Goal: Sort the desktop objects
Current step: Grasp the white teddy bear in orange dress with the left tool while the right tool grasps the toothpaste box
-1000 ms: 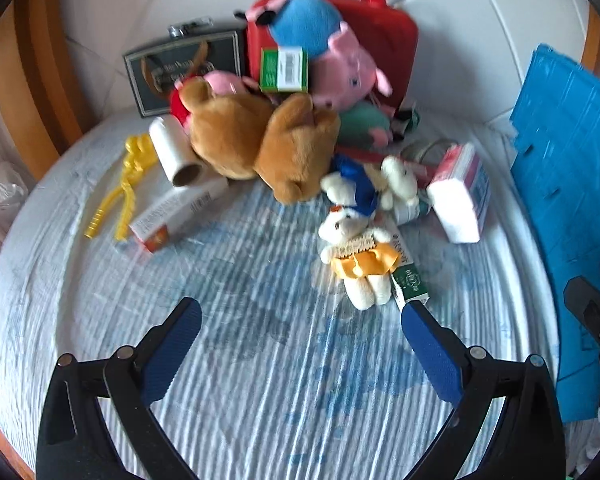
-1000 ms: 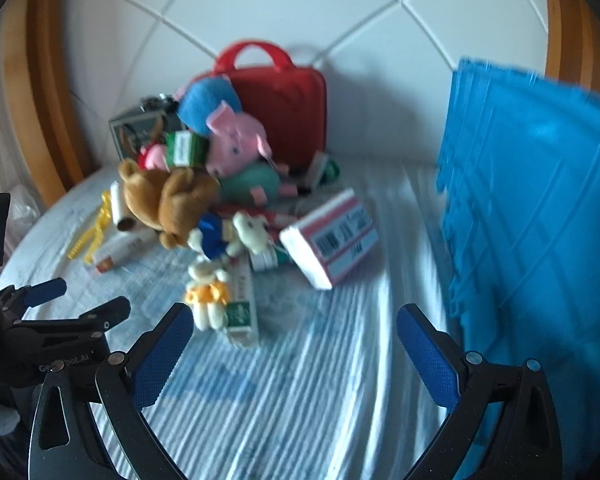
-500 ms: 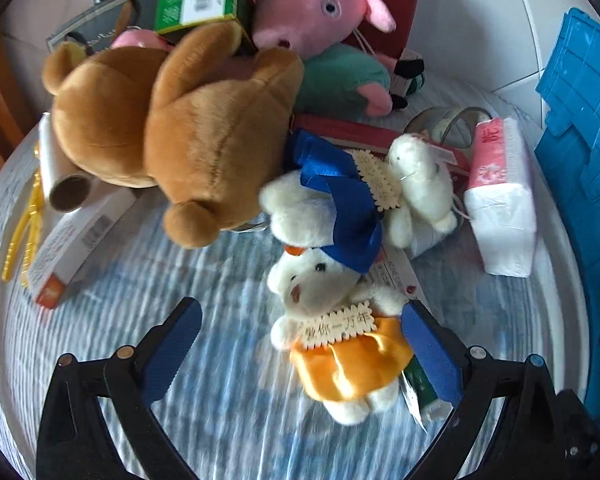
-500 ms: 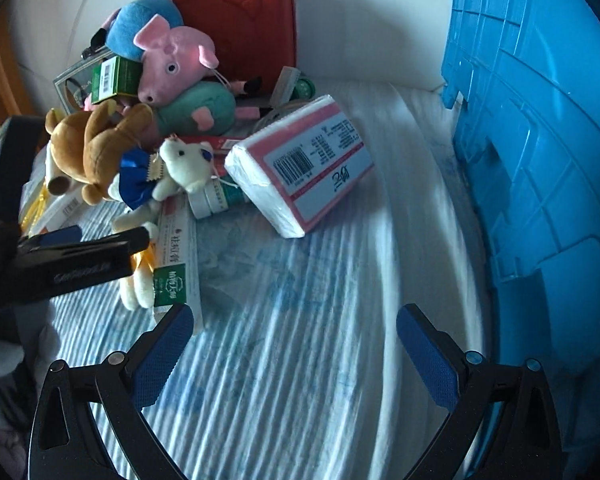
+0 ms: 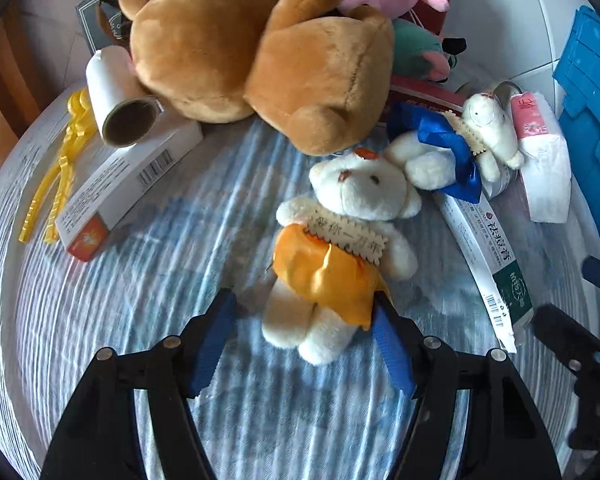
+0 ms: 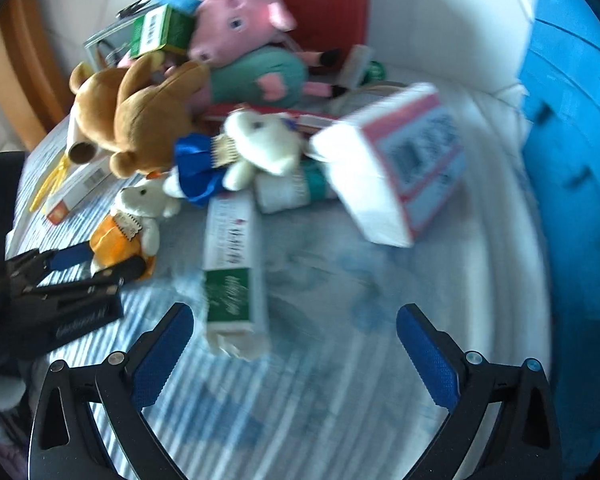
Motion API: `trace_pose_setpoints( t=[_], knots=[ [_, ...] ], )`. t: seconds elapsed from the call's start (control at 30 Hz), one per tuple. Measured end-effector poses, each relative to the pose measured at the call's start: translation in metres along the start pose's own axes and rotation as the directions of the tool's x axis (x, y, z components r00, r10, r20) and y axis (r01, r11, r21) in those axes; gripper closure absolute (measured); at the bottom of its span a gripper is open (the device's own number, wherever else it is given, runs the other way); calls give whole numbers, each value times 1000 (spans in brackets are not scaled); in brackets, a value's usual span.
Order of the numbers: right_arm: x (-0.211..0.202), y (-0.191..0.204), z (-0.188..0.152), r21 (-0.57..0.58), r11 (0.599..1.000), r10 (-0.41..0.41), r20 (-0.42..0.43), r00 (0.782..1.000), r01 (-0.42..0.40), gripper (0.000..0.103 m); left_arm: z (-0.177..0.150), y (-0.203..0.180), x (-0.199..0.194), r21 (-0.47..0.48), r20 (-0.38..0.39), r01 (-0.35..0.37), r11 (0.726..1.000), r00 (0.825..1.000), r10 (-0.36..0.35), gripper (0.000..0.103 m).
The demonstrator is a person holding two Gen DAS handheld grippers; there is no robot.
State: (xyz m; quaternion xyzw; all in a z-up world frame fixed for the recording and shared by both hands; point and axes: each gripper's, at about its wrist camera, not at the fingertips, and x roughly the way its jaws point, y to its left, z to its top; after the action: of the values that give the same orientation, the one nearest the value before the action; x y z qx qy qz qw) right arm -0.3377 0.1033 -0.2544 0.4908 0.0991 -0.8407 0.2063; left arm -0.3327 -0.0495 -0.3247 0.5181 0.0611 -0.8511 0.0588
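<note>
Both wrist views low, forward-facing (sharing toy pile point(image 5: 260, 60)).
</note>
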Motion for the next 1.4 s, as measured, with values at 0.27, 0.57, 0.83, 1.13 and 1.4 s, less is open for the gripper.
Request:
trace_pose_setpoints(
  t=[0.27,0.57,0.83,1.13,1.4],
  knots=[
    [22,10,13,-14,1000,6,-36,999,-6,0,21,-9,-7,37,52,26,999,998,-28,35],
    [34,3,18,6,1000,0,-74,997,1,0,22,-22,7,47,41,79,996,996,-81,47],
    [29,7,18,-25,1000,9,-58,998,-10,24,-13,-2,-13,26,28,70,997,997,-70,59],
    [35,13,27,-42,998,34,-73,997,-37,26,-29,11,-22,-10,0,49,999,999,-49,56],
    [46,22,28,-92,996,-10,-104,995,1,55,-40,-1,-23,12,-16,89,996,996,-89,66]
  ],
)
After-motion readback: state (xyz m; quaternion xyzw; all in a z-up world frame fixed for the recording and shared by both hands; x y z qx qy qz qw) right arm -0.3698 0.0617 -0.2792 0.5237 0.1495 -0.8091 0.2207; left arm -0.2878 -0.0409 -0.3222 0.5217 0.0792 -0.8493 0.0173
